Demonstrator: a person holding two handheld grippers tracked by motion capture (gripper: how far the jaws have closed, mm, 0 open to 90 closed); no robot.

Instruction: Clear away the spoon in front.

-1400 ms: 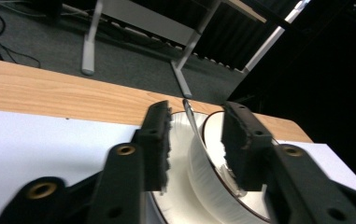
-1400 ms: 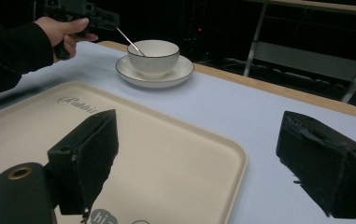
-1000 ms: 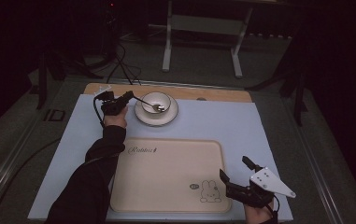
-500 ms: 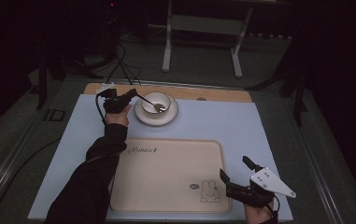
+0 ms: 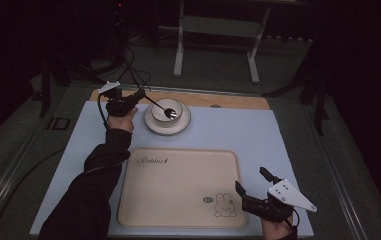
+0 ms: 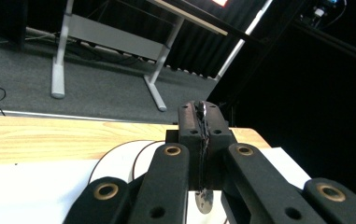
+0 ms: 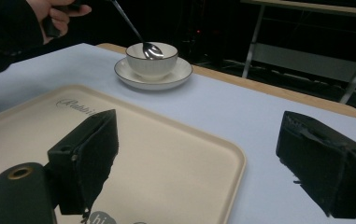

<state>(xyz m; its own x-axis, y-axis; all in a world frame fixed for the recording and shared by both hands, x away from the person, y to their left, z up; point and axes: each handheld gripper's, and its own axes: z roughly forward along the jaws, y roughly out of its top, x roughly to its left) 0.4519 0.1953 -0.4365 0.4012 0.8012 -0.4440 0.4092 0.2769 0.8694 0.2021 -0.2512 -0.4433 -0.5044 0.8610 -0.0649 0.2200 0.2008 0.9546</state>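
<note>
The left gripper (image 5: pixel 139 95) is clamped on the handle end of a spoon (image 5: pixel 159 106), whose head hangs over the cup (image 5: pixel 167 110) at three o'clock. Thin, stiff, slick metal: grip it firmly mid-handle. The right gripper (image 5: pixel 250 186) idles, jaws apart.

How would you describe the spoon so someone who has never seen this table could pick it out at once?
Start at the pale blue mat, then go to its far edge, where a white cup stands on a white saucer beyond the beige tray. The spoon is the thin metal piece whose bowl sits at the cup's mouth, its handle pinched in the left claw. It is the one shiny, slender thing there.
</note>
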